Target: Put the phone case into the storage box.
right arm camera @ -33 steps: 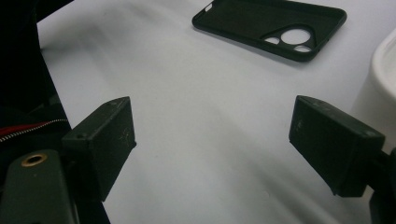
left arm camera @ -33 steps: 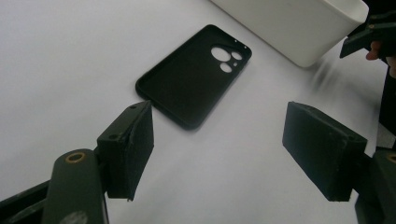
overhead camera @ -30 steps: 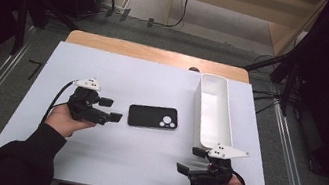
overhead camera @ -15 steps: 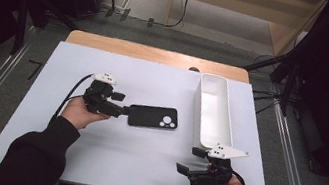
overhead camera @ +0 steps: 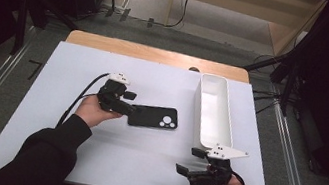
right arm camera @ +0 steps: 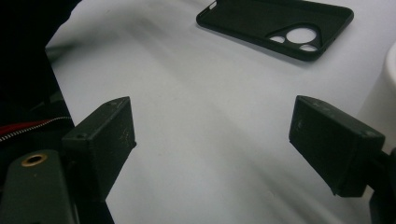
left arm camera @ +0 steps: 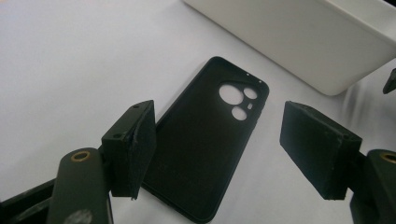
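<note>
The black soft phone case lies flat on the white table, just left of the long white plastic tray, not yet lifted. The left gripper straddles its near end with jaws wide apart, seemingly not pressing it. The right gripper rests well apart, jaws open and empty.
</note>
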A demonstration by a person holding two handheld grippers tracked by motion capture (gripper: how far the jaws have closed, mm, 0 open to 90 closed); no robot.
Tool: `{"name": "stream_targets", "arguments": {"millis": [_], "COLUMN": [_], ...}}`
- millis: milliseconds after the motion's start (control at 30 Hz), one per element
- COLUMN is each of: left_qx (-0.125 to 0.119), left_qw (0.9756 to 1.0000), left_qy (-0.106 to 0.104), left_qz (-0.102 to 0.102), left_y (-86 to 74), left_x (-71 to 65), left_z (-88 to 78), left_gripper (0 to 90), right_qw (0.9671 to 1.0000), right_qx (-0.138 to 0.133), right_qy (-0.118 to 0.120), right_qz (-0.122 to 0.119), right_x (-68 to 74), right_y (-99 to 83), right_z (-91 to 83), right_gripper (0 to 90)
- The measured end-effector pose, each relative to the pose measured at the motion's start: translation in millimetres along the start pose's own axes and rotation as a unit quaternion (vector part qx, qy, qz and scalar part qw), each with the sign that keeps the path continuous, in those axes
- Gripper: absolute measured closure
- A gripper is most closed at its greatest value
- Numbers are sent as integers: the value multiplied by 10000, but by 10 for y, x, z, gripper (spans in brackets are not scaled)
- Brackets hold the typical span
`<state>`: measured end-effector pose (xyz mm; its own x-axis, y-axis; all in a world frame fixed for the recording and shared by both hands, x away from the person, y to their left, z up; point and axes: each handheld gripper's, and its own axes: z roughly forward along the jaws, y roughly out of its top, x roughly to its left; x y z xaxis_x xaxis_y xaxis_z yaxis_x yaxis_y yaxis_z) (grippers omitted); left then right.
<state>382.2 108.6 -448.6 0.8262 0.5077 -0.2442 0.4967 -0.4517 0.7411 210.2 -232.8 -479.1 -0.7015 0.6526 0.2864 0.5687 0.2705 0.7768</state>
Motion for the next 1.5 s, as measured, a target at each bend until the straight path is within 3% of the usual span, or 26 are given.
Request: {"name": "stream_targets", "arguments": {"millis": [167,200,267,400,433,500,567,733,967,1500], "left_qx": [-35,-41,-34,-2,43,115,145,133,290,657], "left_qw": [10000,10000,10000,9999,9999,9998,9998,9998,9995,9976], "left_qy": [2,-27,60,135,143,176,130,42,123,177], "left_qz": [-19,-14,23,-24,4,37,-5,149,66,129], "left_y": [-7,-10,-20,-66,-79,-119,-149,-206,-326,-449], "left_x": [0,-2,-20,-58,-53,-29,2,1,11,35], "left_z": [0,2,0,0,8,28,33,37,102,250], "left_gripper": [295,361,389,700,832,892,893,893,892,892], "right_qw": [10000,10000,10000,10000,10000,10000,10000,10000,10000,10000], "right_qx": [7,7,3,1,9,1,0,10,13,43], "right_qy": [11,17,19,13,8,-1,-5,-4,-13,0], "right_qz": [-18,-16,-24,-25,-32,-41,-43,-47,-45,-51], "right_x": [1,3,3,4,4,5,7,8,13,16], "right_y": [1,2,2,1,2,2,2,2,3,3], "right_z": [1,1,1,-1,-3,-3,-4,-5,-3,-1], "right_gripper": [129,129,129,129,129,129,129,129,129,129]}}
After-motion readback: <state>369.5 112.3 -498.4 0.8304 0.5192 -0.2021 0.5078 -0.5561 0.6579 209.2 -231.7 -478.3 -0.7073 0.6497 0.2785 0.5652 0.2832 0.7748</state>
